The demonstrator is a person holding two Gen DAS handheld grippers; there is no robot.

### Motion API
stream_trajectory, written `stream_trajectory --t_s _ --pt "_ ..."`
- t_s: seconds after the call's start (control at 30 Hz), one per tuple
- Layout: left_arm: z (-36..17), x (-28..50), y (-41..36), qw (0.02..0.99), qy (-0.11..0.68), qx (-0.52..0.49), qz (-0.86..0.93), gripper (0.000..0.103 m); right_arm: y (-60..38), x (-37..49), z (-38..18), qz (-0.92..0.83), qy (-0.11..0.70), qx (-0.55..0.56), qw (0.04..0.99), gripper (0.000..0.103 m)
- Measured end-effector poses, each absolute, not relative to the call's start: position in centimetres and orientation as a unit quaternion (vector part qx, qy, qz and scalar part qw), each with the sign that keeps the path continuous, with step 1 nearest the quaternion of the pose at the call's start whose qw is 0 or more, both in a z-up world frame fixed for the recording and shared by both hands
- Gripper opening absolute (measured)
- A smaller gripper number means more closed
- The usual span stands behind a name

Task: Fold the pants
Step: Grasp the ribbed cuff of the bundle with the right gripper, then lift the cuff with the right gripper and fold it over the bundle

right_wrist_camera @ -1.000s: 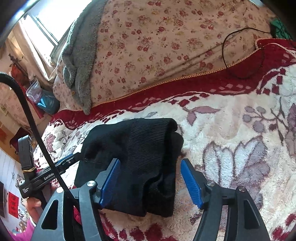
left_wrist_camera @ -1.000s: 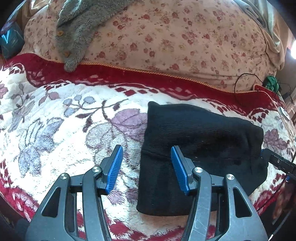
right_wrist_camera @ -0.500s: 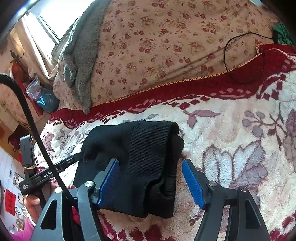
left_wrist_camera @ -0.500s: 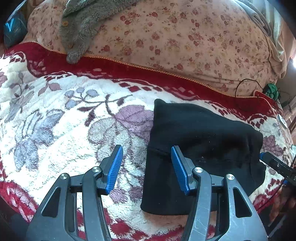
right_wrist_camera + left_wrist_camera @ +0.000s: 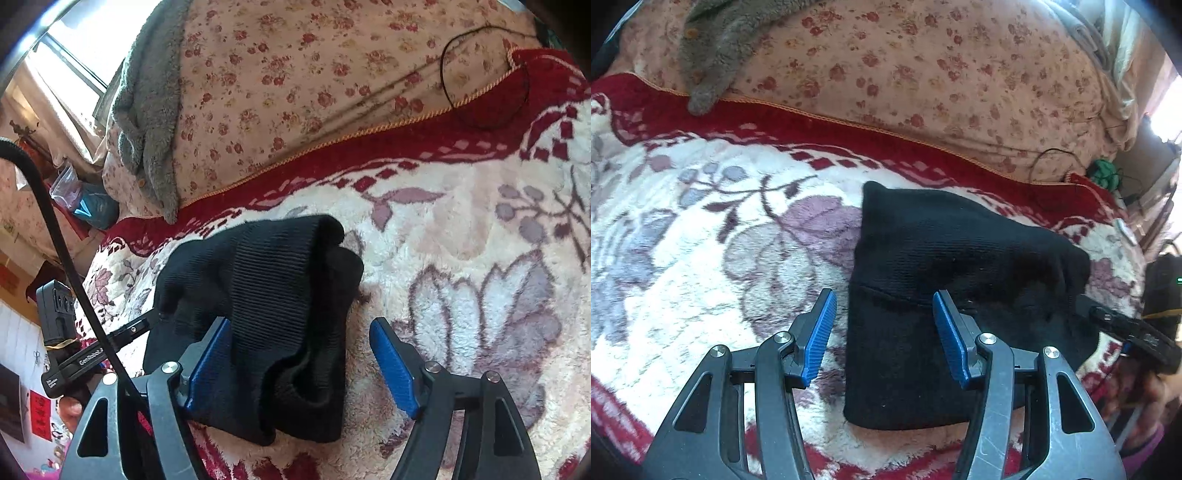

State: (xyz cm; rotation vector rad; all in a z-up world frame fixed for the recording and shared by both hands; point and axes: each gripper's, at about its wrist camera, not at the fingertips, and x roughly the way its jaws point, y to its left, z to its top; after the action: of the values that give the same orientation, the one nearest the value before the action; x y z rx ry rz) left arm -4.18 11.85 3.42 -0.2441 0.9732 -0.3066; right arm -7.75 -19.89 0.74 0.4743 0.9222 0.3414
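right now, biggest thing is the plush blanket (image 5: 713, 258), cream with purple leaf print and a dark red border, covering the whole work surface. behind it sits a floral quilt (image 5: 923, 74), pinkish with small red flowers, bulging up along the far side, a gold cord edge where it meets the red border. gray fuzzy garment (image 5: 147, 110) draped over the quilt's left end, one sleeve tip hanging down onto the red border. black pants (image 5: 942, 266) lie folded into a compact thick bundle on the blanket, right of centre in the left wrist view; ribbed knit, layered fold edges facing the right wrist camera. left gripper (image 5: 884, 332) hovers low over the near left edge of the pants, blue pads spread wide, nothing between them gripped; right pad over the fabric, left pad over bare blanket. right gripper (image 5: 301, 365) also spread wide, straddling the bundle's end; its left pad looks to touch the fabric, right pad apart over blanket, so released, not clamping. thin black cable (image 5: 480, 74) loops on the quilt near the red border. teal bag (image 5: 92, 206) sits off the bed's far left corner.
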Motion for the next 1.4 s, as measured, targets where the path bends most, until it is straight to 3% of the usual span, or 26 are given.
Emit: stream_trajectory --t_s 0.07,0.13,0.83,0.87,0.93,0.97,1.03,1.1,1.23,1.4 --pt "3.1 -3.9 12.4 0.859 0.468 -0.134 -0.158 0.058 -19.8 -7.5 0.2 0.165 0.441 0.231 0.851 0.076" --pt "2.8 -3.5 12.8 0.856 0.470 -0.146 -0.158 0.069 -19.8 -7.4 -0.2 0.169 0.442 0.240 0.848 0.077" --pt "1.2 -1.1 10.6 0.860 0.456 -0.140 -0.179 0.089 -18.5 -5.7 -1.7 0.195 0.445 0.240 0.840 0.082" --pt "1.2 -1.1 10.6 0.861 0.456 -0.139 -0.178 0.090 -18.5 -5.7 -1.7 0.196 0.442 0.243 0.841 0.080" --pt "1.2 -1.1 10.5 0.861 0.458 -0.137 -0.177 0.089 -18.5 -5.9 -1.7 0.205 0.435 0.243 0.842 0.065" --pt "1.2 -1.0 10.3 0.860 0.458 -0.134 -0.178 0.088 -18.4 -6.0 -1.7 0.213 0.434 0.245 0.841 0.064" --pt "1.2 -1.2 9.9 0.858 0.456 -0.137 -0.193 0.071 -18.2 -6.2 -1.4 0.213 0.427 0.235 0.847 0.060" --pt "1.3 -1.4 9.7 0.864 0.449 -0.132 -0.185 0.067 -18.0 -6.5 -1.2 0.212 0.420 0.226 0.853 0.054" --pt "2.1 -2.0 10.1 0.871 0.436 -0.139 -0.177 0.038 -17.8 -7.0 -0.3 0.208 0.411 0.216 0.861 0.047" --pt "3.7 -2.7 10.1 0.879 0.422 -0.122 -0.183 0.028 -17.5 -7.2 1.0 0.208 0.403 0.205 0.867 0.043"
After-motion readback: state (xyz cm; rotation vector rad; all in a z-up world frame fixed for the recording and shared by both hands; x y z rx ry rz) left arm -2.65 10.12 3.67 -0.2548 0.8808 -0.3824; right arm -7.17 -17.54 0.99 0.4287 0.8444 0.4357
